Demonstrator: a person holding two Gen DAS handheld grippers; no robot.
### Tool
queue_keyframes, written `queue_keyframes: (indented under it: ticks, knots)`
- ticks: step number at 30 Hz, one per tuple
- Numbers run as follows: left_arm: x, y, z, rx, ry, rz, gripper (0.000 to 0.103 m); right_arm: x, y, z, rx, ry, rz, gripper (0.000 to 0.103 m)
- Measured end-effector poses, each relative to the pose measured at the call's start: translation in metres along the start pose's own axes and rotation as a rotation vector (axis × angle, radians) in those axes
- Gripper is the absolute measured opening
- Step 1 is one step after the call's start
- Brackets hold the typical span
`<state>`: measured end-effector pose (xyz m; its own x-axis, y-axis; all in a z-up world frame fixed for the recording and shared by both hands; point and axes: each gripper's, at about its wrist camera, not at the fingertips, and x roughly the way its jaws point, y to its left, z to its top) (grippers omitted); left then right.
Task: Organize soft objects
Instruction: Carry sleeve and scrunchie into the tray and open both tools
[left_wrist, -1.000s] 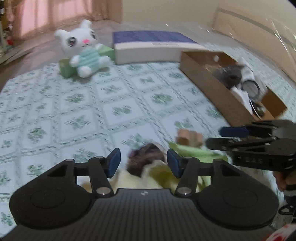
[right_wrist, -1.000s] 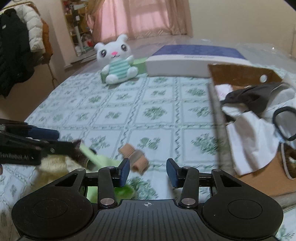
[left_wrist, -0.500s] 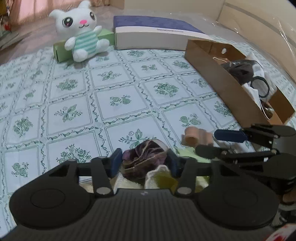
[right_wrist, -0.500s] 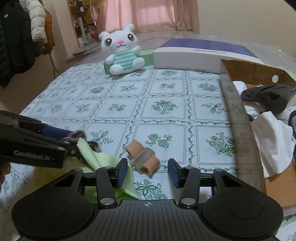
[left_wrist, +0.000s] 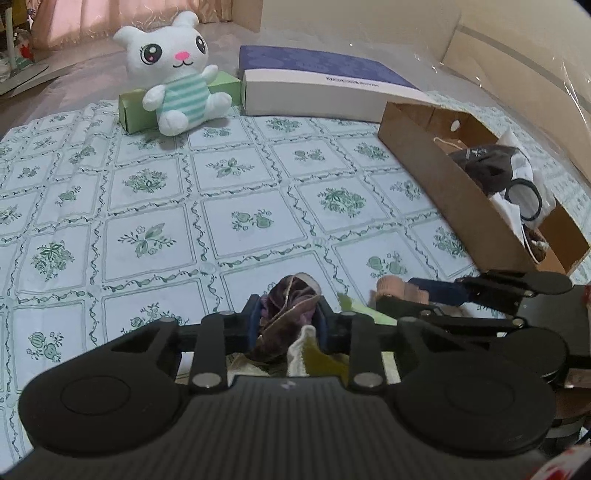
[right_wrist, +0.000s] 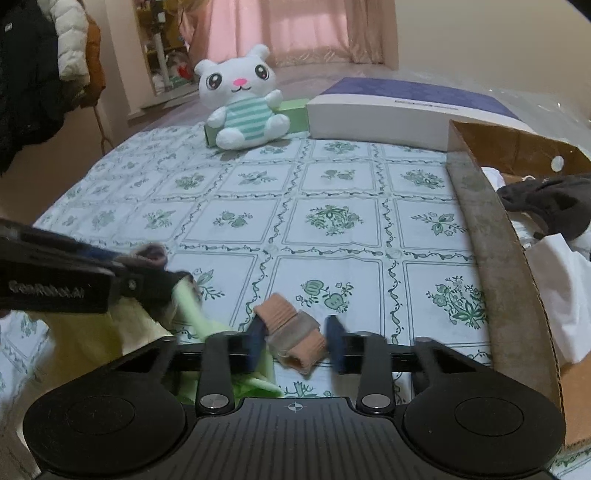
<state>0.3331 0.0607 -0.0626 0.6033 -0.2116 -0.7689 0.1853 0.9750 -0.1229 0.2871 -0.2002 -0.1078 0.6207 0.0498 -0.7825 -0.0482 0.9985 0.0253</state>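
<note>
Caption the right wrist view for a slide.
Right claw closing around a beige elastic sleeve on the floral tablecloth; cardboard box alongside.

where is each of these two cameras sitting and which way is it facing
Left wrist: on the left gripper, facing down along its fingers, jaws just closed on a purple cloth; the right gripper enters from the right.
Right wrist: on the right gripper, jaws closing around a tan elastic sleeve; the left gripper enters from the left.
Shared: plush bunny, cardboard box.
</note>
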Motion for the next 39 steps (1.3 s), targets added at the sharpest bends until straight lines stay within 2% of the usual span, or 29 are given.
queue_keyframes:
  ticks: [4, 10, 19, 25, 32, 39]
  knots:
    - [-0.011, 0.0, 0.002, -0.014, -0.027, 0.003, 0.026, -0.003, 0.0, 0.001, -0.013, -0.018, 0.009, 0.029]
    - [-0.038, 0.0, 0.007, -0.038, -0.086, 0.01, 0.025, -0.03, -0.007, 0.007, 0.002, -0.099, 0.03, 0.029]
    - [-0.099, 0.001, 0.017, -0.096, -0.215, -0.032, 0.023, -0.076, -0.018, 0.012, 0.071, -0.176, 0.038, 0.029]
    - [-0.132, 0.001, 0.018, -0.142, -0.259, -0.065, 0.023, -0.112, -0.025, 0.011, 0.099, -0.216, 0.048, 0.029]
    - [-0.142, -0.031, 0.018, -0.093, -0.251, -0.073, 0.023, -0.149, -0.04, 0.008, 0.124, -0.255, 0.034, 0.029]
    - [-0.115, -0.094, 0.024, -0.001, -0.198, -0.161, 0.023, -0.176, -0.068, -0.002, 0.153, -0.268, -0.018, 0.029]
